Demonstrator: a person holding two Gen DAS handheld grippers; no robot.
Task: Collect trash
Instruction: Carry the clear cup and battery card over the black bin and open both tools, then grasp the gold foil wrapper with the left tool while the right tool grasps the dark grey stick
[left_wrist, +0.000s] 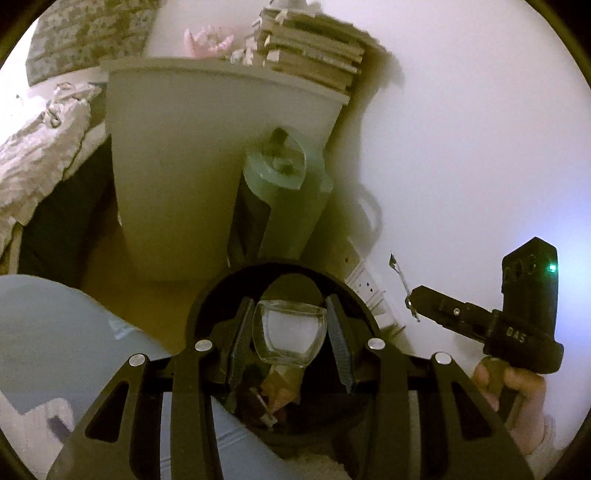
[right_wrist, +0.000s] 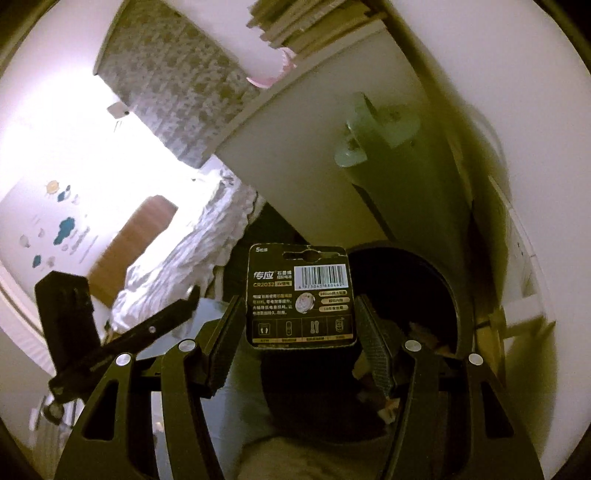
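My left gripper (left_wrist: 290, 332) is open over a round black trash bin (left_wrist: 207, 306). A small clear plastic shell (left_wrist: 289, 334) is between its fingers, apart from both pads, above the bin's mouth. Paper scraps (left_wrist: 280, 384) lie inside the bin. My right gripper (right_wrist: 299, 317) is open too, with a black battery card (right_wrist: 299, 295), marked CR2032, between its fingers just above the same bin (right_wrist: 458, 291). The card touches neither pad clearly. The right gripper also shows in the left wrist view (left_wrist: 417, 299), and the left gripper shows in the right wrist view (right_wrist: 192, 295).
A white bedside cabinet (left_wrist: 177, 166) stands behind the bin, with stacked books (left_wrist: 314, 48) on top. A grey-green appliance (left_wrist: 284, 192) leans beside it. A bed with rumpled sheets (right_wrist: 192, 251) lies left. A wall socket (left_wrist: 369, 288) is near the floor. My knee in light trousers (left_wrist: 55, 332) is at the lower left.
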